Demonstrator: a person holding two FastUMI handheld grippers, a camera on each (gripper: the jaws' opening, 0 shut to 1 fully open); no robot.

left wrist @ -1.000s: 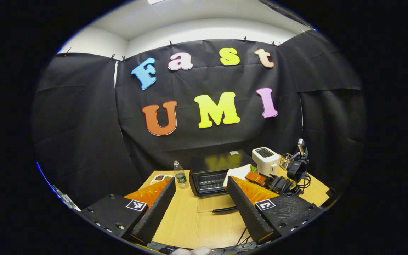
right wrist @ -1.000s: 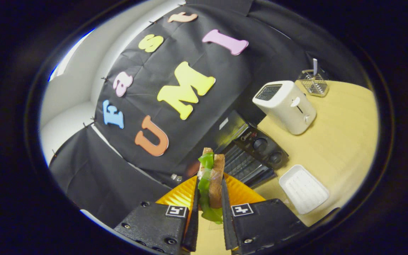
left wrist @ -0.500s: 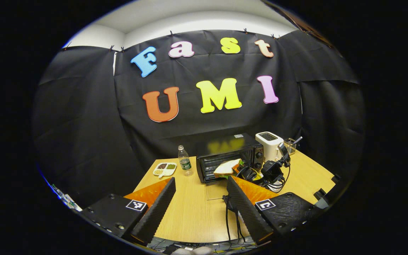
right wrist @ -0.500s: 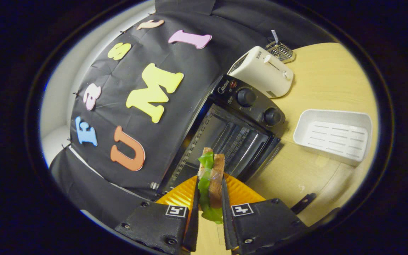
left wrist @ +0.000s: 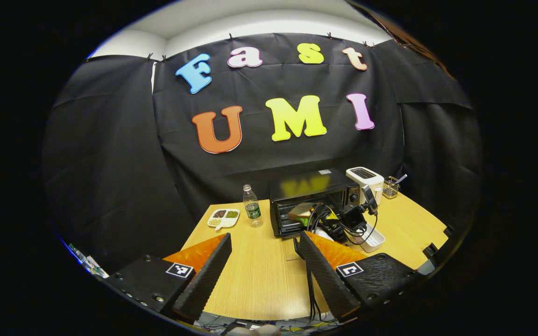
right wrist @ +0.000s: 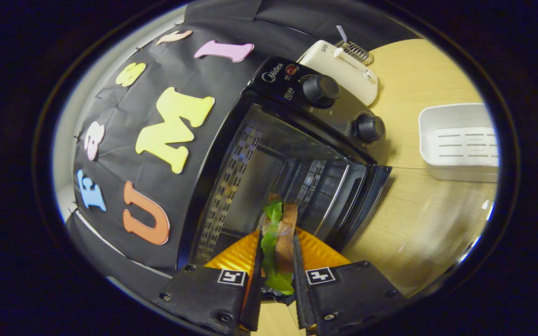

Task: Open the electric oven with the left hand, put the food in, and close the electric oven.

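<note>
The black electric oven [right wrist: 297, 140] stands with its glass door [right wrist: 437, 219] folded down flat on the table, and its cavity gapes wide. My right gripper [right wrist: 277, 235] is shut on a sandwich [right wrist: 279, 233] of bread and green lettuce, held on edge at the mouth of the cavity. In the left gripper view the oven [left wrist: 313, 193] sits far off at the back of the table, with the sandwich [left wrist: 300, 211] at its opening. My left gripper [left wrist: 264, 238] hangs open over the table's near edge with nothing between its fingers.
A white toaster [right wrist: 343, 65] and a wire utensil holder [left wrist: 390, 186] stand right of the oven. A white slotted tray [right wrist: 456, 140] lies in front of them. Left of the oven are a water bottle [left wrist: 251, 212] and a small divided dish [left wrist: 222, 217]. Cables trail over the table's front edge.
My right gripper has carried the sandwich forward to the oven's mouth, and the oven looms larger. My left gripper has drawn back from the oven, staying open.
</note>
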